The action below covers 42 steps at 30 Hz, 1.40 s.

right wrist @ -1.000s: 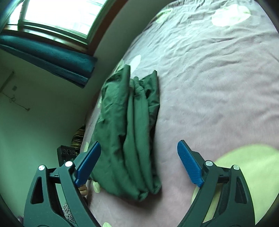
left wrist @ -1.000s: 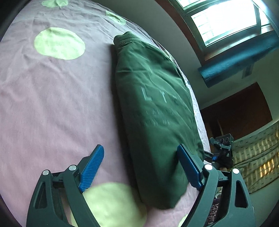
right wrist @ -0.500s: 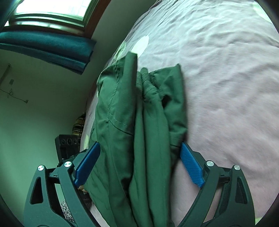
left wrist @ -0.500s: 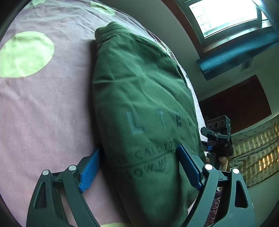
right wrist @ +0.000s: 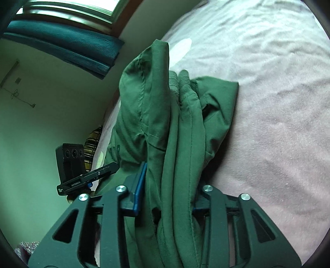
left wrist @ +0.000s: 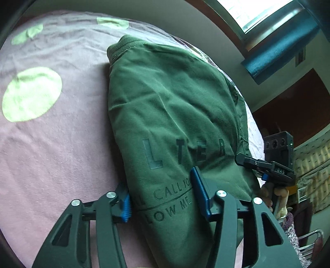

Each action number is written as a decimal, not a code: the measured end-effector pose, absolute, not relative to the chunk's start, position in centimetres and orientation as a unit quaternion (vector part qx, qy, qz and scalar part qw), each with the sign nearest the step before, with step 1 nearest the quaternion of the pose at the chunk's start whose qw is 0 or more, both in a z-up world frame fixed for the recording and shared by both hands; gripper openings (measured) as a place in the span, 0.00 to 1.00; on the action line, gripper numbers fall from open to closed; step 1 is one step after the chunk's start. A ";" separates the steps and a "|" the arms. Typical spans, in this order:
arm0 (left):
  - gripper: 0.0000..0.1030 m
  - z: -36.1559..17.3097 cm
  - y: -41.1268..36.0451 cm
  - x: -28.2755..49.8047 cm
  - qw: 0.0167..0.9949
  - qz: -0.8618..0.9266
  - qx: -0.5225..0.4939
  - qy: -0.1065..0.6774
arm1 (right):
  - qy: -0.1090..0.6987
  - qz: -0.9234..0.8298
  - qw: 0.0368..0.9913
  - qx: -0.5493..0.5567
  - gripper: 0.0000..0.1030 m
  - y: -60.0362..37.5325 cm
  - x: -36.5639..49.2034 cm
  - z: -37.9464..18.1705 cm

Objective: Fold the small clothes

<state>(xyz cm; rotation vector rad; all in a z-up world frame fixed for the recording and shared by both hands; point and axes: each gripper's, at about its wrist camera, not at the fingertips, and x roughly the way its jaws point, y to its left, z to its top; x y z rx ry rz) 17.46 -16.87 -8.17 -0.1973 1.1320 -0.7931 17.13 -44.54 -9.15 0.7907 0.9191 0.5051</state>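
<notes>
So the green shirt [left wrist: 173,115] is lying folded into a long bundle on the bed [left wrist: 61,144], on that pink cover with the pale green dots, right by the edge under the window [right wrist: 68,8]. The person is going at it from both ends. The left tool [left wrist: 160,198] is closing in on the printed end, the bit with the dark lettering; its blue pads are sitting on either side of the fabric and pressing into it. The right tool [right wrist: 167,189] is closing too, at the other end where the layers are bunched up in ridges. Its left blue pad is tight against the cloth and the other pad is mostly buried behind the folds, so the bundle is getting pinched there as well. Each camera is also catching the opposite tool just past the shirt.
</notes>
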 end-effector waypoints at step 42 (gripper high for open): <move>0.42 -7.4 -8.4 24.0 0.831 -0.272 -0.065 0.481 | 0.423 0.273 0.778 0.376 0.25 -37.8 22.1 -10.8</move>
